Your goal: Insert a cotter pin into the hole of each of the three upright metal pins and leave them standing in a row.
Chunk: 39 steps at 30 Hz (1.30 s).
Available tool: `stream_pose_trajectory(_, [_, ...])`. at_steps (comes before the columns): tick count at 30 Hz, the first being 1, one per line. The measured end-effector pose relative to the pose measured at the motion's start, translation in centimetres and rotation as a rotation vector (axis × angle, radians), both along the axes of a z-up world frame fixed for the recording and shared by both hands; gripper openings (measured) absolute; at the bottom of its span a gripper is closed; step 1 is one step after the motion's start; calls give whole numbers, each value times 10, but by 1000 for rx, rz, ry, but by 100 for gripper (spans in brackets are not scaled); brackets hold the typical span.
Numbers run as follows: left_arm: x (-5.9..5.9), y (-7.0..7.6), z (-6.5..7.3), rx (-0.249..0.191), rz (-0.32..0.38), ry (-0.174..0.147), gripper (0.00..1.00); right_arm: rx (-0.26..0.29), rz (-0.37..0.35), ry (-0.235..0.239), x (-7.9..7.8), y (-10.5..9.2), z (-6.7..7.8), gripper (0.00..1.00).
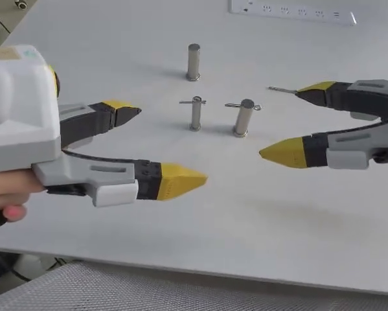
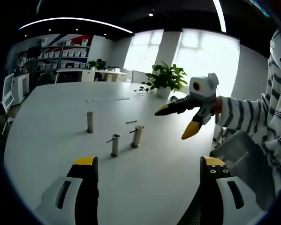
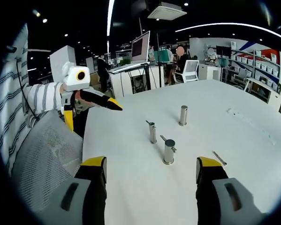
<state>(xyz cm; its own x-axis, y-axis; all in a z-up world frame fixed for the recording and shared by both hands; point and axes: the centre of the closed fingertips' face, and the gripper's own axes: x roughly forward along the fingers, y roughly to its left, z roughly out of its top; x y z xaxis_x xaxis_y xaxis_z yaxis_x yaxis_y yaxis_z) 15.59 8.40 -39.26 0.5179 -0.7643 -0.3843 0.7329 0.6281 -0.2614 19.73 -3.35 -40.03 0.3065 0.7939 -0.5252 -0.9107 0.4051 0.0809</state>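
Note:
Three upright metal pins stand on the white table (image 1: 258, 220). The far pin (image 1: 193, 62) (image 2: 90, 122) (image 3: 183, 115) has nothing through its top. The middle pin (image 1: 196, 113) (image 2: 115, 145) (image 3: 152, 132) and the right pin (image 1: 243, 117) (image 2: 137, 136) (image 3: 168, 151) each carry a cotter pin through the top. A loose cotter pin (image 1: 281, 89) (image 2: 131, 122) (image 3: 219, 158) lies flat beside my right gripper's far fingertip. My left gripper (image 1: 164, 144) (image 2: 149, 164) (image 3: 93, 117) hangs open left of the pins. Across from it, my right gripper (image 1: 283, 123) (image 2: 170, 125) (image 3: 152, 164) is open too, holding nothing.
A white power strip (image 1: 291, 11) lies at the table's far edge. A grey mesh chair back (image 1: 83, 285) sits below the near table edge. Desks, shelves and a potted plant (image 2: 164, 79) stand in the room behind.

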Motion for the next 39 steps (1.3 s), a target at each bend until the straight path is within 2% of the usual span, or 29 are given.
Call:
stream_pose_trajectory(3, [1,0,1,-2,7,0,88,38,-37,9,-6,-4,6,79])
stream_pose_trajectory(5, [1,-1,2,-12,15,5,88,45,-60,17,-10,-8,4,82])
stream_pose_trajectory(9, [2,-1,2,-30,26,14,88,15,-114,50,-14,-21,-6,92])
stream_pose_trajectory(11, [3,-1,0,-26,30,21,88,-9,-144,61,-15,-30,-11,93])
stream_pose_trajectory(16, [7,2,-1,-13,35,31,88,41,-196,101,-21,-37,-8,95])
stream_pose_trajectory(19, [11,3,2,-15,39,29,88,42,-213,96,-24,-40,-7,97])
stream_pose_trajectory(22, [16,2,5,-18,39,24,88,18,-241,102,-26,-47,-12,98])
stream_pose_trajectory(25, [21,-1,8,-22,37,19,88,39,-260,125,-30,-48,-11,98])
stream_pose_trajectory(32, [40,-10,25,-58,31,-9,88,36,-282,123,-35,-53,-6,98])
stream_pose_trajectory(39, [61,-17,30,-52,33,-24,88,14,-273,114,-39,-52,-3,98])
